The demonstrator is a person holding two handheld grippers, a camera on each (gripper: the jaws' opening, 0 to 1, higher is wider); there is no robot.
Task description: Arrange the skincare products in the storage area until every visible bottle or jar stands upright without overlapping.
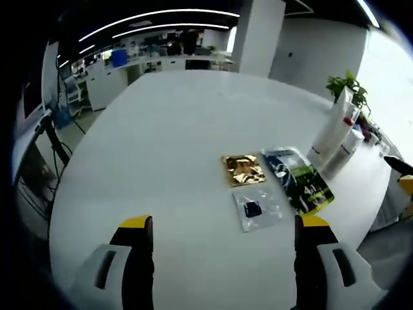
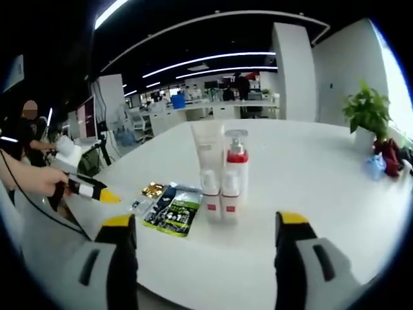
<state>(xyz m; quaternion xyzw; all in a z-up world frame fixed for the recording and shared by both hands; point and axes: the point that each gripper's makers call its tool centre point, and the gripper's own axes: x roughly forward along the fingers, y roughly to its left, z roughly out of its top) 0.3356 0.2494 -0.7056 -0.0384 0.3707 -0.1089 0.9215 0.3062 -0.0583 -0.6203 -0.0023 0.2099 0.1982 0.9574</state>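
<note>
A group of white skincare containers stands upright near the table's edge: a tall tube (image 2: 208, 145), a pump bottle (image 2: 236, 158) with a red collar, and two small red-banded bottles (image 2: 210, 194) (image 2: 230, 197) in front. The left gripper view shows the same tube (image 1: 335, 126) with a small bottle (image 1: 342, 152) at the right. Flat sachets lie beside them: gold (image 1: 243, 169), clear with a dark patch (image 1: 257, 208), blue-white (image 1: 282, 161) and green-black (image 1: 310, 188). My left gripper (image 1: 224, 223) is open over bare table, short of the sachets. My right gripper (image 2: 205, 221) is open, facing the bottles.
The round white table (image 1: 161, 129) stretches far beyond the products. A potted plant (image 2: 368, 110) stands at the far right with small red and blue items (image 2: 387, 155) next to it. A person's hand holds the left gripper (image 2: 90, 189) at the left. Office desks lie behind.
</note>
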